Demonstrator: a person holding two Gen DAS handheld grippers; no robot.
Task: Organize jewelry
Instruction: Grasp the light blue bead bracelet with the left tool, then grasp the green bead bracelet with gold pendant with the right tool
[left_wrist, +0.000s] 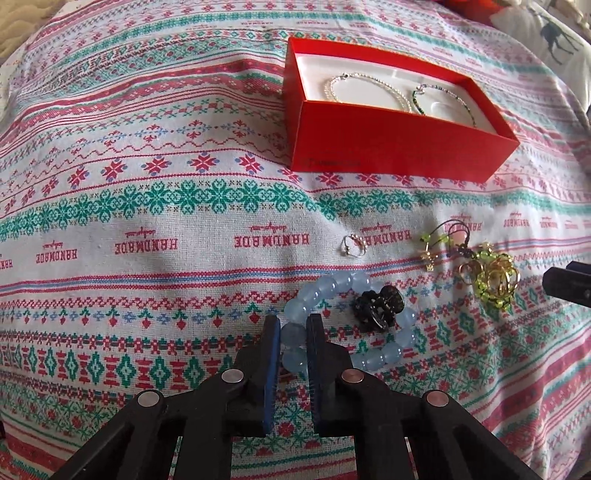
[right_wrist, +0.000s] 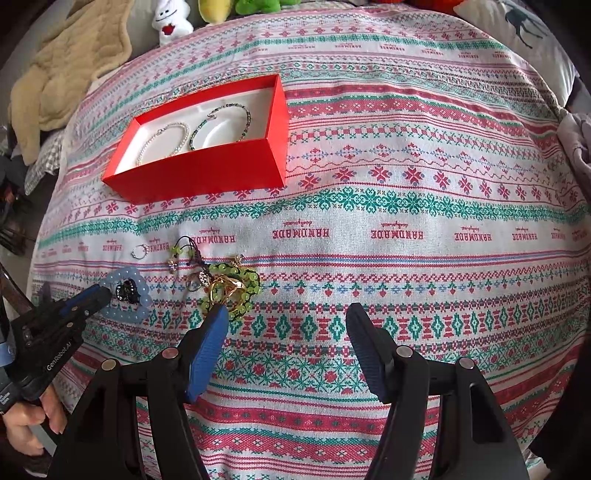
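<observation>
Already the left tongs (left_wrist: 293, 332) are clenched on one bead of the pale blue bead bracelet (left_wrist: 352, 317), which lies on the bed's patterned cloth (right_wrist: 406, 229) toward its near left corner, ringing a small black hair claw (left_wrist: 378, 306). Lifted carelessly, the bracelet could drag or flip that claw, or the smooth bead could squirt from between the pads. The right tongs (right_wrist: 286, 321) hang released, one pad touching the green-and-gold tangle (right_wrist: 231, 286), which might snag. The red box (right_wrist: 207, 173), already holding two bracelets, sits farther back. The cloth repeats "HANDMADE"; the left tool's body reads "GenRobot.AI".
</observation>
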